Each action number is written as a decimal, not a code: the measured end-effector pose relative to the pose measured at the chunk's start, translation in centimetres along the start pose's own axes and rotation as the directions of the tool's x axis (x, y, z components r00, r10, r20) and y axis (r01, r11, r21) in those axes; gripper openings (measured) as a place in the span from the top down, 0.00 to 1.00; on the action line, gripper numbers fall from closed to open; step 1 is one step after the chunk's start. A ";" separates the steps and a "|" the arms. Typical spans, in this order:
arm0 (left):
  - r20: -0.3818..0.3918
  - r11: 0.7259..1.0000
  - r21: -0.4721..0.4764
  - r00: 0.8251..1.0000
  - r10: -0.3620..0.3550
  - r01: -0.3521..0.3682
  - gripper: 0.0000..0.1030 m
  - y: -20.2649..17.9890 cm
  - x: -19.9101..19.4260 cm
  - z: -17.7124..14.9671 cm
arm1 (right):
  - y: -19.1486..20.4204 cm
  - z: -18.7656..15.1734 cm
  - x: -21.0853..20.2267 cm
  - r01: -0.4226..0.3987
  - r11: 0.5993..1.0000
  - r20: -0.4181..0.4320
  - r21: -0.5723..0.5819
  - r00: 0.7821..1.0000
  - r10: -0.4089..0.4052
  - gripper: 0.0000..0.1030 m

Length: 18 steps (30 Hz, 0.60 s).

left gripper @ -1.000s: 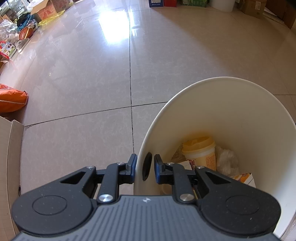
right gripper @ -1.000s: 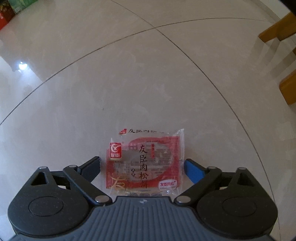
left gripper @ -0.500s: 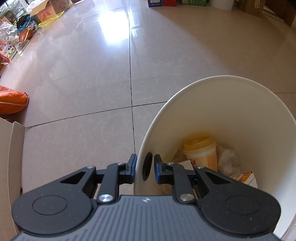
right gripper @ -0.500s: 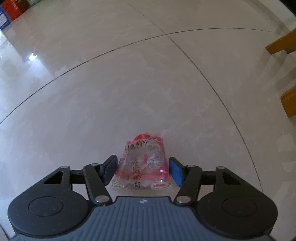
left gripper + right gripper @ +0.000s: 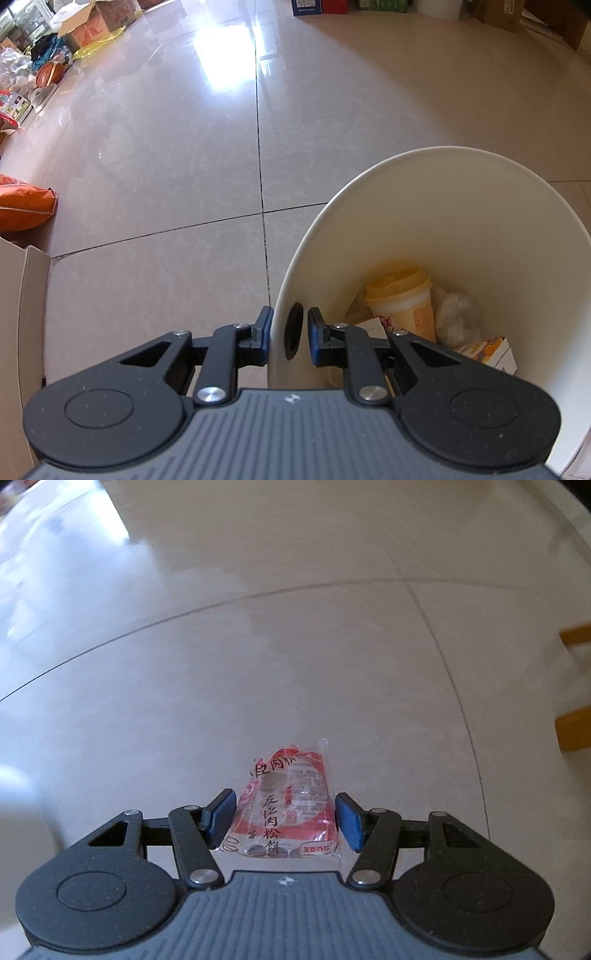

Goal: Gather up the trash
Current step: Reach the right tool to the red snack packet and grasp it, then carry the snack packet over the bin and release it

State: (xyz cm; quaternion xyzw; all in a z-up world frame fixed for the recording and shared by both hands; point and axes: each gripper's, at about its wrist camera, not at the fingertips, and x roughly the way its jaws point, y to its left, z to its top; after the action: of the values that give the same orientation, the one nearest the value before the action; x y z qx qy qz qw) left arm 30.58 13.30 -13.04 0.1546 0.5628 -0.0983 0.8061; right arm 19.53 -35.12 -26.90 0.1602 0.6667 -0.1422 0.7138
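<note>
Our left tool (image 5: 287, 338) was clamped on the rim of the white bin (image 5: 461, 206), one blue pad outside the wall and one inside it, right by the dark oval handle hole (image 5: 293, 336). The bin stood on the pale tiled floor (image 5: 166, 155), and we looked down into it from above. At its bottom lay a yellow-lidded cup (image 5: 400, 301), a wad of white crumpled paper (image 5: 456, 315) to the right of it, and a small printed carton (image 5: 487, 350) against the near wall. Some brownish paper showed behind the cup; we could not make out what it was.

Our right tool (image 5: 284, 818) pointed down at the floor (image 5: 258, 646) and held the red snack wrapper (image 5: 286, 812), the piece of trash we were after. Its jaws had just been closing, and the wrapper sat between them, squeezed narrower and bulging upward, with both blue pads (image 5: 221, 814) pressing its sides. The wrapper was red and clear plastic with black Chinese lettering. The floor behind it was blurred, and the wrapper appeared to be off the tiles, though we could not tell that for certain.

Along the far left edge of the left view lay an orange bag (image 5: 26, 205), the flap of a cardboard box (image 5: 18, 314), and a clutter of boxes and bags (image 5: 55, 48) farther off. At the right edge of the right view two wooden furniture pieces (image 5: 574, 727) came into the frame.
</note>
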 end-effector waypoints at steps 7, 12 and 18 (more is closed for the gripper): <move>0.014 1.000 0.009 1.000 -0.006 0.006 0.84 0.0 -0.1 -0.5 | 6.3 -2.0 -10.5 -0.143 0.971 0.028 -0.189 0.988 0.151 0.38; 0.013 1.000 0.010 1.000 -0.010 0.010 0.84 0.2 -0.4 -0.7 | 11.5 -3.3 -17.9 -0.260 0.910 0.058 -0.322 0.955 0.292 0.37; 0.017 1.000 0.023 1.000 0.002 -0.003 0.84 -0.3 -0.5 -0.5 | 18.6 -5.3 -22.8 -0.349 0.817 0.052 -0.459 0.908 0.417 0.37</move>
State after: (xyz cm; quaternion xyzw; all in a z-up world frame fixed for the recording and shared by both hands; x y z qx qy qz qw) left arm 29.90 13.20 -12.75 0.1638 0.5545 -0.1051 0.8091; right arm 20.90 -16.22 -3.72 0.1146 0.5796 0.1470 0.7933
